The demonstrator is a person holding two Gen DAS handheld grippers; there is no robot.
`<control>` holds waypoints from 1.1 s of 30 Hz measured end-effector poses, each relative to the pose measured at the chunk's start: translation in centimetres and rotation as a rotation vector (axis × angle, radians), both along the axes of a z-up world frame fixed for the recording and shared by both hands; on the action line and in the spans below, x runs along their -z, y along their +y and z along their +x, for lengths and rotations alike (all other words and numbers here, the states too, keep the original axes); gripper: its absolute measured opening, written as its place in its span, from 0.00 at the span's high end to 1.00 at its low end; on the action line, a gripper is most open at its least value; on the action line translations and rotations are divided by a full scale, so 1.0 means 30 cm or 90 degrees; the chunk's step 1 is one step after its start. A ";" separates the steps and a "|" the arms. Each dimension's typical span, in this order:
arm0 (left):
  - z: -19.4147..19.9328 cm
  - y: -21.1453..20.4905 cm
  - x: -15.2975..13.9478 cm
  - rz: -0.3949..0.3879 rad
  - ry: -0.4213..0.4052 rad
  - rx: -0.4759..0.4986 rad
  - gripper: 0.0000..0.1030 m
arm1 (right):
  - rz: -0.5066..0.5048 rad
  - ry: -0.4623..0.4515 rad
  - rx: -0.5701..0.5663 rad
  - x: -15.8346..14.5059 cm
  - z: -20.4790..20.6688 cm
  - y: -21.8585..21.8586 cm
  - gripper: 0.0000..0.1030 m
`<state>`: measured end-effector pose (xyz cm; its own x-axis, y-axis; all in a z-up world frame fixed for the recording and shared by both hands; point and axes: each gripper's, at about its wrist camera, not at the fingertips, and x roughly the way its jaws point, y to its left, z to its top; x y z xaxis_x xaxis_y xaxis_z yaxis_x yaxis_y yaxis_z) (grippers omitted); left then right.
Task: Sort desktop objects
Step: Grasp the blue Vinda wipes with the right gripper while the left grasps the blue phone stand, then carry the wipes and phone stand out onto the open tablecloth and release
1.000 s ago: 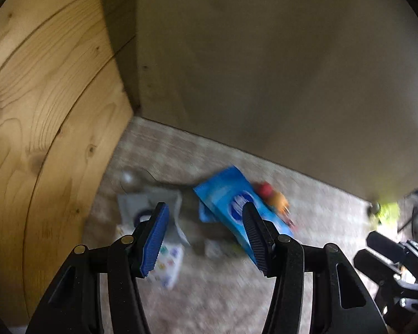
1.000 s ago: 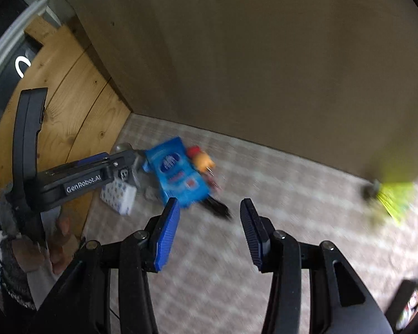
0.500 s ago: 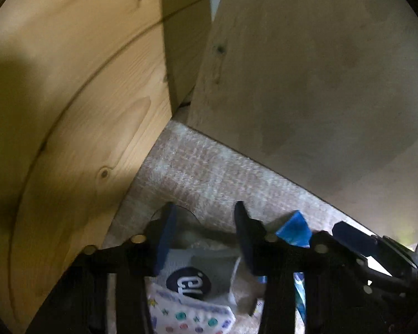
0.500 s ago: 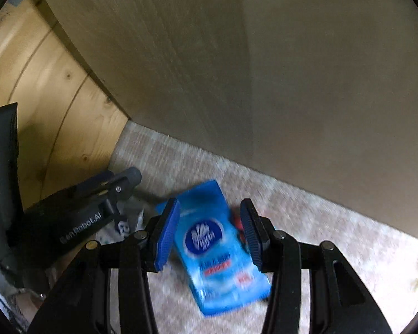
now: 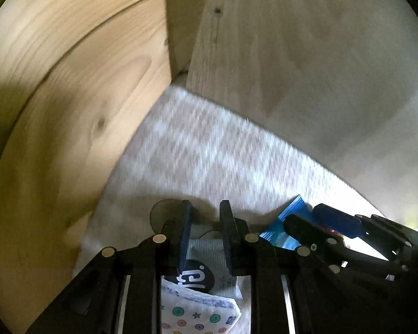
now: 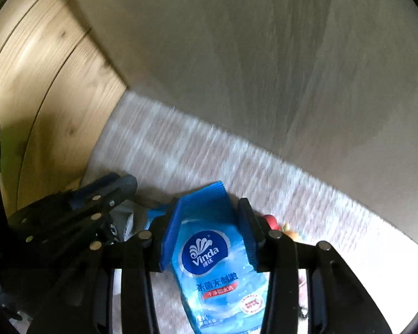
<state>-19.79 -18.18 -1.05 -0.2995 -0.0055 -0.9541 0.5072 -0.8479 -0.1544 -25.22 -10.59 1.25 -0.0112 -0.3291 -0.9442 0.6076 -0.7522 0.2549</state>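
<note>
A blue Vinda wipes pack (image 6: 214, 253) lies on the checked cloth (image 6: 197, 153), lengthwise between the fingers of my right gripper (image 6: 209, 222). Its jaws are closing, the pads meet the pack's long edges and its top end bows upward. My left gripper (image 5: 204, 222) points down over a grey packet with a black round logo (image 5: 203, 272). These jaws are closing too, with the packet's upper end in the gap; no pad visibly presses it. A white packet with coloured dots (image 5: 197, 314) overlaps the grey one. The two grippers stand side by side, close together.
A pale board (image 5: 306, 69) stands upright just behind the cloth and a knotty wooden panel (image 5: 69, 111) closes the left side. A round metal piece (image 5: 157, 213) lies by the left fingertip. Small red and orange items (image 6: 271, 220) lie right of the wipes pack.
Both grippers have come down onto the pile. The left jaws have narrowed over the grey packet. The right gripper has moved left over the wipes pack and its jaws now hug it.
</note>
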 end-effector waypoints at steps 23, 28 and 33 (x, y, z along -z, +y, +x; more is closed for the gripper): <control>0.460 0.796 0.035 0.121 0.005 0.142 0.93 | 0.042 -0.009 -0.004 -0.002 0.469 0.724 0.64; 0.458 0.906 0.045 0.152 0.000 0.202 0.93 | 0.034 -0.034 0.042 -0.007 0.521 0.889 0.64; 0.403 0.898 -0.033 0.119 0.017 0.220 0.93 | 0.043 -0.048 0.062 -0.028 0.571 1.020 0.64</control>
